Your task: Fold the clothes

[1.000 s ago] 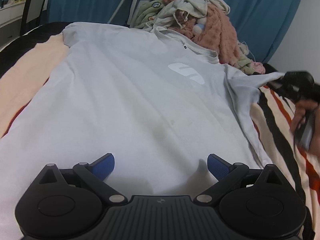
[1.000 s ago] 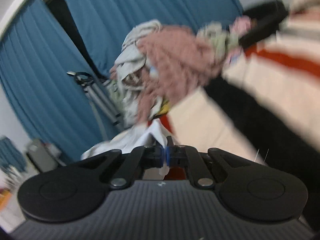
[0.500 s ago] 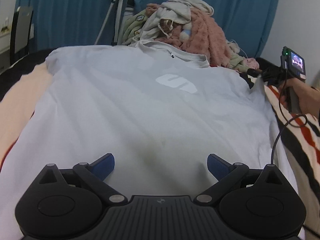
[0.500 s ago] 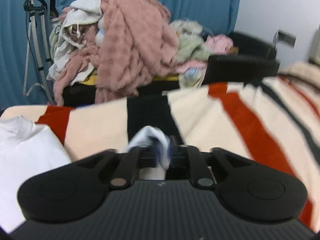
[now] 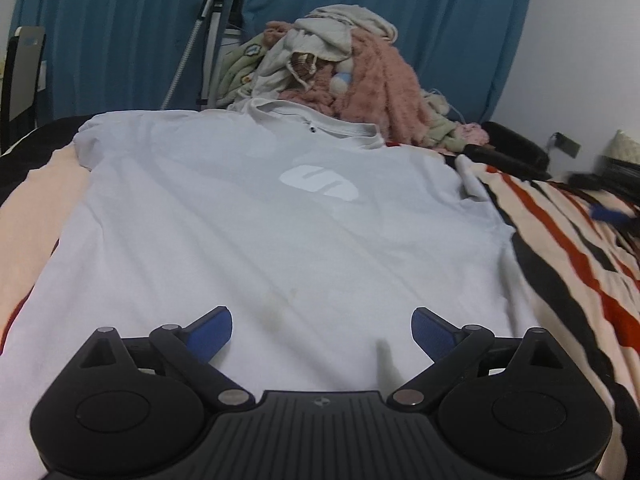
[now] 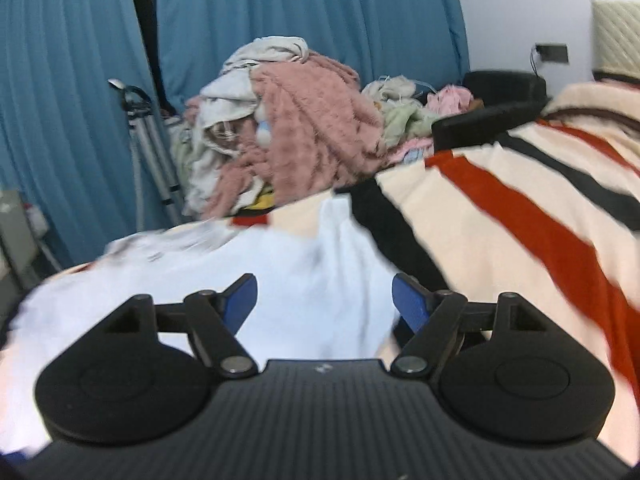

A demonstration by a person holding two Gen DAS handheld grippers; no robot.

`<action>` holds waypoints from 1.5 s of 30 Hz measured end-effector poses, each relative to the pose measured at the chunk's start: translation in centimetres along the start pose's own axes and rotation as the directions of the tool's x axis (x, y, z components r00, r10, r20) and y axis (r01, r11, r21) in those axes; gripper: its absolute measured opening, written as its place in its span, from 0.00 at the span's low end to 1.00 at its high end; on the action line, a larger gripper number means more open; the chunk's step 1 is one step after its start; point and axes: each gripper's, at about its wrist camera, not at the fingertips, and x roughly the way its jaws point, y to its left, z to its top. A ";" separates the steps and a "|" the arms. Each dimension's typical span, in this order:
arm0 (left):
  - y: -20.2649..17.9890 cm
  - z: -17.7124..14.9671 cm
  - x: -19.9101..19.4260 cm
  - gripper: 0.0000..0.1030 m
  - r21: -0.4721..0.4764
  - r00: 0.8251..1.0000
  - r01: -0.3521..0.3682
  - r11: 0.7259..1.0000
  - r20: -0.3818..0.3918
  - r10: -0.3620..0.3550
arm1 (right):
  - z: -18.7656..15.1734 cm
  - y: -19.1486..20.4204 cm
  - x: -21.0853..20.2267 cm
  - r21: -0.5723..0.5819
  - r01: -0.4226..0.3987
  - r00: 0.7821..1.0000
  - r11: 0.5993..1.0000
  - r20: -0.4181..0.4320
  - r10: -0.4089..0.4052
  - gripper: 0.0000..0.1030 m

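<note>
A pale grey T-shirt (image 5: 256,232) with a white chest logo (image 5: 319,183) lies flat, front up, on the striped bedspread (image 5: 560,248). Its collar points away from me. My left gripper (image 5: 322,326) is open and empty, low over the shirt's hem area. My right gripper (image 6: 324,300) is open and empty, just above the shirt's right sleeve (image 6: 340,248), which lies on the bedspread (image 6: 520,220). In the left wrist view that sleeve (image 5: 472,180) lies spread at the shirt's right, and the right gripper (image 5: 612,210) shows as a blur at the far right edge.
A pile of clothes (image 5: 344,76) with a pink fluffy garment sits beyond the collar, also in the right wrist view (image 6: 304,128). Blue curtains (image 5: 120,32) hang behind. A tripod (image 6: 152,152) stands at the left. A black object (image 5: 508,152) lies at the bed's far right.
My right gripper was shut on the shirt's right sleeve; it has opened and let go, and the sleeve now lies spread on the bedspread. The left gripper stays open over the hem.
</note>
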 end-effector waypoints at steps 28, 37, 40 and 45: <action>-11.9 -9.6 -7.3 0.02 0.199 0.810 0.556 0.807 -0.346 -0.473 | -8.6 2.5 -26.0 0.229 -0.296 0.950 0.928 0.171 0.261 0.76; -20.9 -11.4 -6.2 0.02 0.250 0.721 0.664 0.705 -0.464 -0.515 | -8.8 0.2 -26.1 0.217 -0.294 0.940 0.931 0.245 0.239 0.76; -21.5 -11.7 -5.2 0.17 0.244 0.714 0.666 0.705 -0.484 -0.507 | -9.1 -0.2 -25.3 0.186 -0.247 0.951 0.951 0.233 0.202 0.76; -19.3 -10.6 -5.0 0.72 0.232 0.774 0.590 0.773 -0.434 -0.461 | -9.4 -0.6 -23.6 0.177 -0.209 0.965 0.962 0.195 0.174 0.76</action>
